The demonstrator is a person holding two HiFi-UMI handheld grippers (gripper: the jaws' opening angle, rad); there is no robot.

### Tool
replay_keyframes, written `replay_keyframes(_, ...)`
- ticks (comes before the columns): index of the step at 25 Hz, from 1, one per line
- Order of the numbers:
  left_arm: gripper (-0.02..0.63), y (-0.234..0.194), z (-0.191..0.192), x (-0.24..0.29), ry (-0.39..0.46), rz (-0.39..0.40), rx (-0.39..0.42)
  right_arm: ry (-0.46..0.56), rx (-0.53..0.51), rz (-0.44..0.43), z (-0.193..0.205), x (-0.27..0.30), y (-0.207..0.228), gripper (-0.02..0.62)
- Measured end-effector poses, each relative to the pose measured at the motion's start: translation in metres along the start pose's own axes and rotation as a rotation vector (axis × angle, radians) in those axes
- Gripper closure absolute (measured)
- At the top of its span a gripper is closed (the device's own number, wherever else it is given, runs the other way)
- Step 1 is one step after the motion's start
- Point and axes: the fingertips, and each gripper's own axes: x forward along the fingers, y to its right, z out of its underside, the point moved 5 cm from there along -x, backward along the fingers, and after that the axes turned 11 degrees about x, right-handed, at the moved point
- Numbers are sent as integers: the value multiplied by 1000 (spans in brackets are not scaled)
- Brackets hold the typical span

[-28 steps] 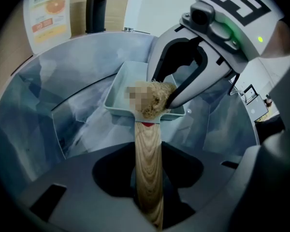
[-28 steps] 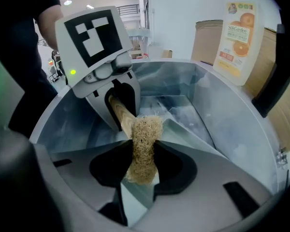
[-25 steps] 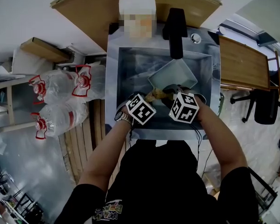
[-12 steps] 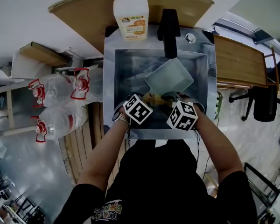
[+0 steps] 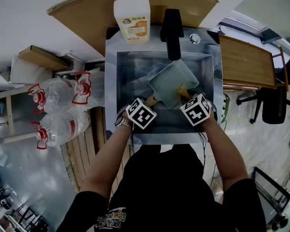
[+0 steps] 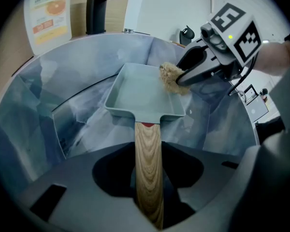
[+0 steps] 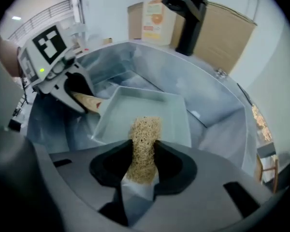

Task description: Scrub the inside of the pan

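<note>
A pale green rectangular pan [image 5: 173, 81] lies tilted in the steel sink [image 5: 128, 71]. My left gripper [image 5: 152, 102] is shut on its wooden handle [image 6: 148, 149], which runs straight back between the jaws of that gripper [image 6: 148, 178]. In the right gripper view the right gripper [image 7: 142, 161] is shut on a tan fibre scrubber [image 7: 145, 139], whose tip rests on the pan [image 7: 150, 112] at its near edge. The left gripper view shows the scrubber [image 6: 170, 78] at the pan's right rim, held by the right gripper [image 6: 183, 76]. The left gripper [image 7: 79, 93] shows in the right gripper view.
A black faucet [image 5: 172, 25] rises behind the sink and a soap bottle [image 5: 132, 12] stands on the wooden board at the back left. Large water bottles [image 5: 63, 105] lie on the floor to the left. A wooden table [image 5: 246, 62] and a black chair [image 5: 273, 105] stand on the right.
My right gripper has moved right and away from the left one, carrying the scrubber from near the handle to the pan's right side. The left gripper keeps its hold.
</note>
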Motion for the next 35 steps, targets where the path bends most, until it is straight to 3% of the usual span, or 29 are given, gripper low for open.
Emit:
replay_keyframes(6,440,0,0,0,1,-1,-2,-15,123,232,-1,4,28,453)
replay_keyframes(17,440,1,1,0,1,0,-3,-54,306,533,-5,11,58,453)
replay_keyframes(27,440,0,0,0,1,2,-1,-33,353,525,-5,7,59,453)
replay_keyframes(35,439,-1,0,-7,-10,-56,28,179,419,371,-8,-26,42,446)
